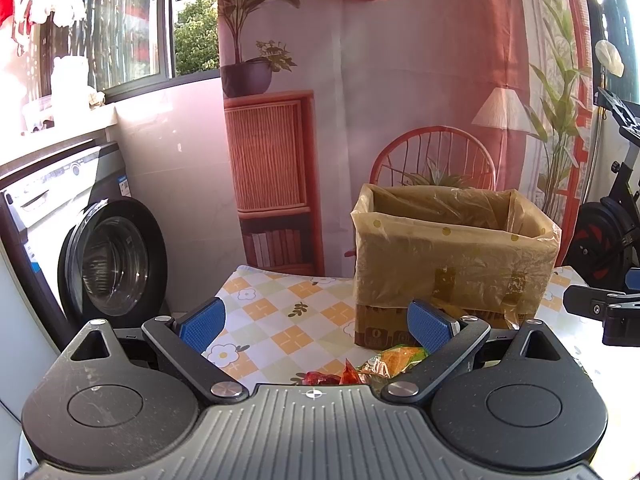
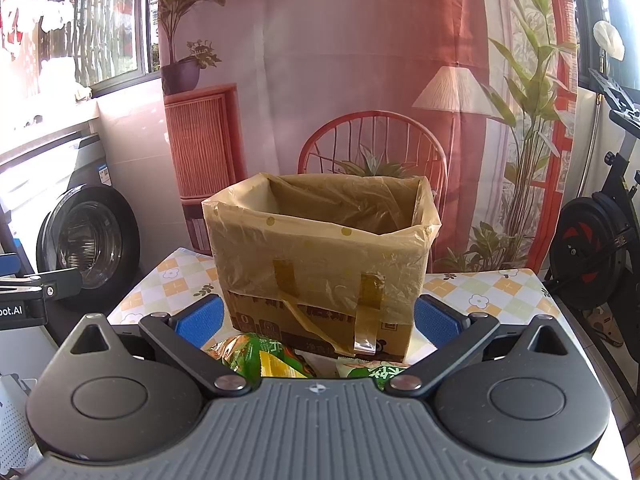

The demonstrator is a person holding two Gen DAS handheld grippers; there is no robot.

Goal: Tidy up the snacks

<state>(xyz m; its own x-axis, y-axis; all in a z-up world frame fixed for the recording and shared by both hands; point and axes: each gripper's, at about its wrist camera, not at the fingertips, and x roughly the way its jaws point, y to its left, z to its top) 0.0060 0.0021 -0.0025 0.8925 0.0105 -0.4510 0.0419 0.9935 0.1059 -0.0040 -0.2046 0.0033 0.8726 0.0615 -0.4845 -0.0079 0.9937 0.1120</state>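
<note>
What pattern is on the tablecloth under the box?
Orange, pale green and white checks with little white flowers on the tablecloth, clearest in the left wrist view, in front of the box.

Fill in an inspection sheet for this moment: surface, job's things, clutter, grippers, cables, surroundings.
Surface: table under a checked, flower-print cloth.
Job's things: cardboard box lined with a plastic bag, open-topped, upright on the table; green snack packets lie in front of it; an orange packet and a red wrapper nearby.
Clutter: nothing seen.
Grippers: left gripper open, holding nothing; right gripper open, holding nothing, above the packets.
Cables: nothing seen.
Surroundings: washing machine to the left, exercise bike to the right, printed backdrop behind, window upper left.
</note>
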